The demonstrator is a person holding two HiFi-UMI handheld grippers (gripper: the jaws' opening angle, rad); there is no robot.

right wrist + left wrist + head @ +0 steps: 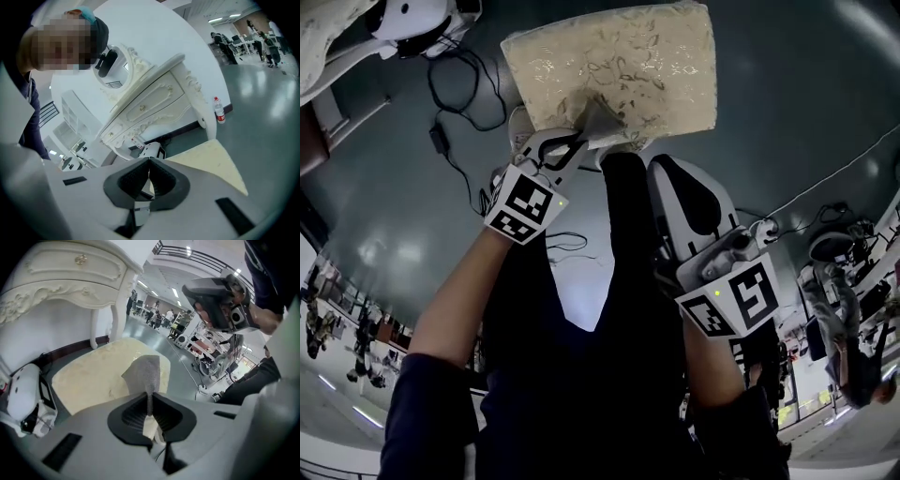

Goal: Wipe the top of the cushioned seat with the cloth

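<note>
Dark sleeves and two bare forearms fill the near part of the head view, each hand carrying a white hand-held gripper with a black-and-white marker cube. Beyond them spreads a glossy grey-green floor [787, 112]. A thin black cable [455, 89] loops across it at the far left, next to a white-and-black device [417, 23] lying on the floor. A white carved dressing table [70, 273] with a small gold drawer knob stands beside the seat on its left. A clear plastic bottle with a red label [219, 112] stands by one of its legs. Nothing lies on the seat apart from the cloth.

The square cushioned seat [656, 56] is cream, covered in a pale fabric with a faint leafy pattern, and sits far from the person, in the middle of the floor. The small grey woven cloth [605, 122] lies at the seat's near edge, a little left of its middle, fanning out over the cream fabric.

The left gripper [581, 141] reaches to that near edge, and its jaws are clamped on the cloth's lower end, so the cloth rises straight out from between them. The right gripper [670, 173] hangs nearer the body, right of the left one and clear of the seat, with its jaws closed together on nothing.
</note>
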